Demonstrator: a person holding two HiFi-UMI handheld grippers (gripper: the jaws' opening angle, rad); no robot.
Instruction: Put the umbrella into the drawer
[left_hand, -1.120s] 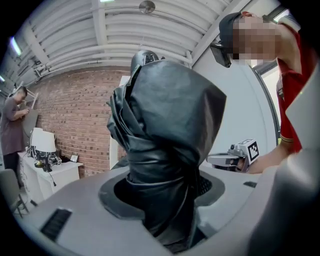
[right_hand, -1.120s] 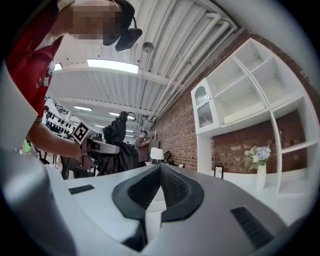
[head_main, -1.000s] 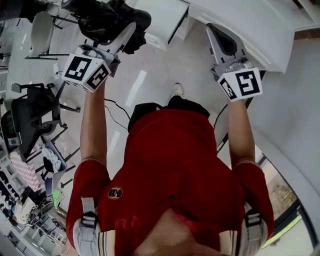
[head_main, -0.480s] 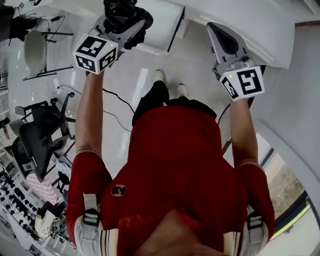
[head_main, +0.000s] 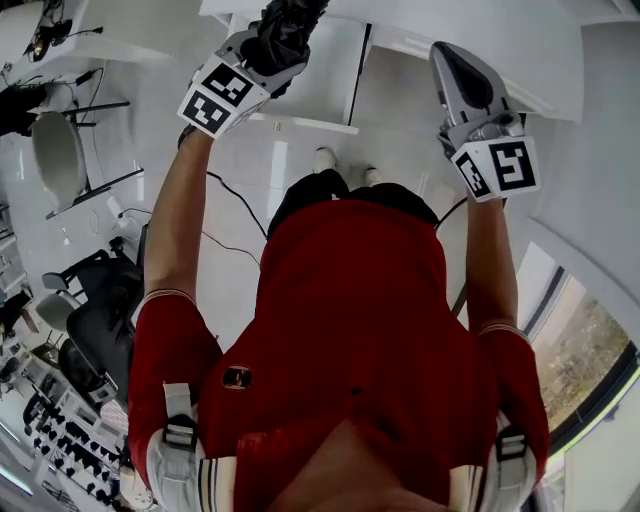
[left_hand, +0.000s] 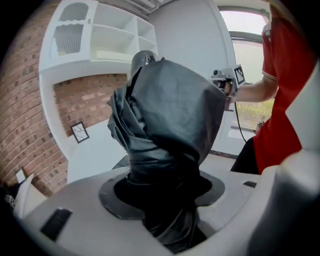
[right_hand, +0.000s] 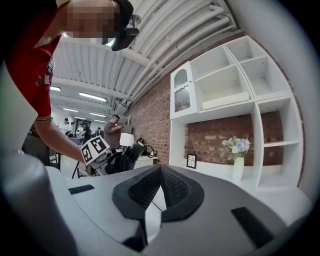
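The black folded umbrella (head_main: 286, 24) is clamped in my left gripper (head_main: 274, 48) at the top of the head view, over the front of a white drawer unit (head_main: 322, 82). In the left gripper view the umbrella (left_hand: 165, 130) fills the middle, its crumpled cloth squeezed between both jaws. My right gripper (head_main: 452, 68) is held up at the top right, shut, with nothing in it. In the right gripper view its jaws meet at the tips (right_hand: 160, 168), and the left gripper (right_hand: 96, 150) with the umbrella (right_hand: 128, 155) shows to the left.
The person's red shirt fills the lower head view, with their shoes (head_main: 345, 165) on the pale floor. Office chairs (head_main: 95, 330) and a floor cable (head_main: 235, 212) lie to the left. White wall shelves (right_hand: 235, 85) on brick and a flower vase (right_hand: 236, 152) show ahead.
The left gripper has carried the umbrella rightward and up to the white drawer unit. The right gripper has stayed raised and shut, and the person has stepped closer to the unit.
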